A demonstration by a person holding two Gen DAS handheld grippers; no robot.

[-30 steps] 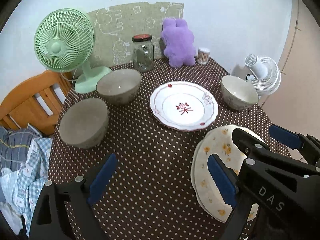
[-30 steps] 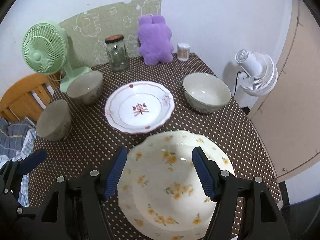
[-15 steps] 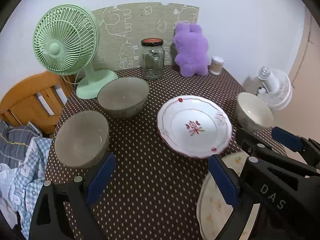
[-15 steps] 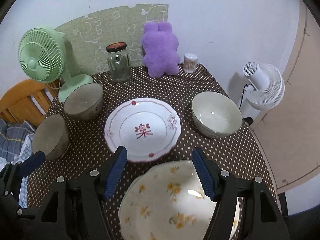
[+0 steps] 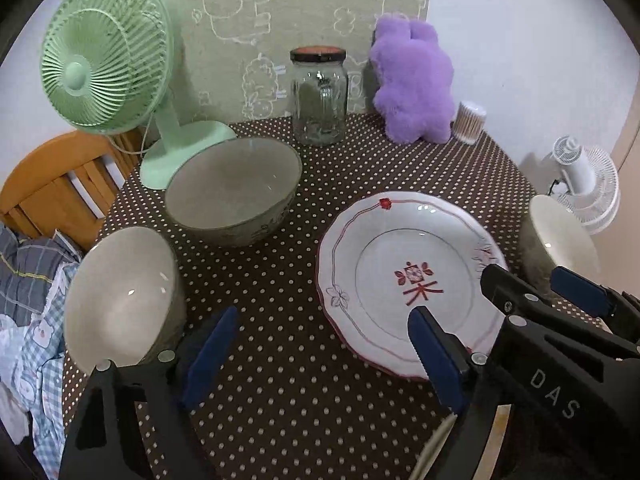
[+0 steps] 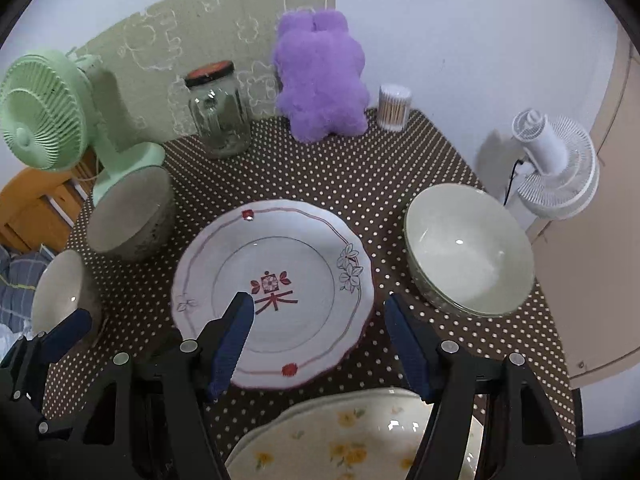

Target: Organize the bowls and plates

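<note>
A white plate with a red pattern (image 5: 404,280) (image 6: 276,288) lies mid-table. Two grey bowls (image 5: 236,188) (image 5: 120,300) stand to its left, and a cream bowl (image 6: 468,252) to its right. A yellow-flowered plate (image 6: 352,440) lies at the near edge. My left gripper (image 5: 320,360) hangs over the tablecloth between the near grey bowl and the red-patterned plate. Its jaws are closing with nothing held between them. My right gripper (image 6: 320,340) stands open above the near rim of the red-patterned plate, empty.
At the back stand a green fan (image 5: 104,52), a glass jar (image 5: 320,96), a purple plush toy (image 5: 416,84) and a cotton-swab tub (image 6: 394,108). A white fan (image 6: 556,168) stands beyond the table's right edge. A wooden chair (image 5: 52,184) with clothes is at the left.
Both grippers have moved forward and lower, from over the yellow-flowered plate toward the red-patterned plate. The yellow plate has slid to the bottom of both views. The left jaws have narrowed slightly.
</note>
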